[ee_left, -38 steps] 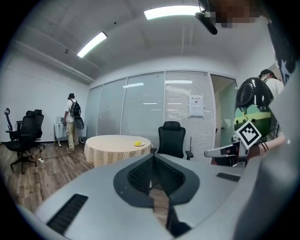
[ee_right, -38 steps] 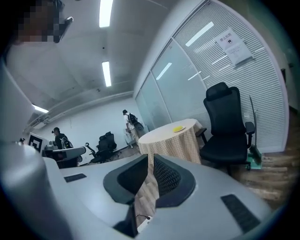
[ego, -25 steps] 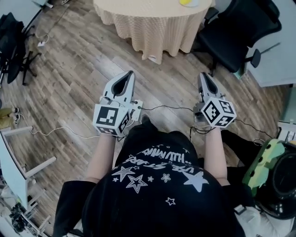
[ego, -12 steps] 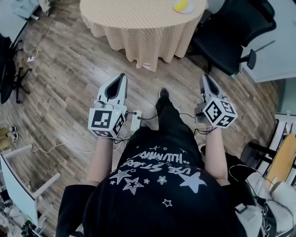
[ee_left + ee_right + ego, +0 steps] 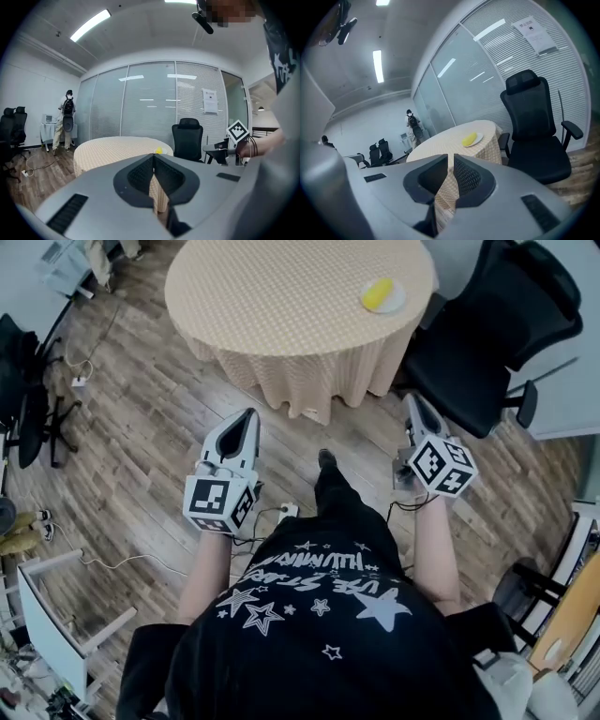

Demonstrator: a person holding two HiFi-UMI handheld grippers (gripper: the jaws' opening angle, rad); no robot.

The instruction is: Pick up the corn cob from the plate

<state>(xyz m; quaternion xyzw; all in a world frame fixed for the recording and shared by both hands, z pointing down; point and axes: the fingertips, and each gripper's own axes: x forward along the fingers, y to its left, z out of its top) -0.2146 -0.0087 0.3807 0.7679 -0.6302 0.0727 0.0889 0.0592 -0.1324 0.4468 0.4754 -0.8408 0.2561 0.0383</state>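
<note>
Task barely begun — corn cob (image 5: 378,293) sat on plate (image 5: 398,299), untouched; left gripper (image 5: 250,413) & right gripper (image 5: 410,399) both clenched, empty, well short.

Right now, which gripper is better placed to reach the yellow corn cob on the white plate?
Right, likely. The right gripper lines up with the yellow corn cob on the white plate; the left gripper is off to the side. Both shut, empty.
</note>
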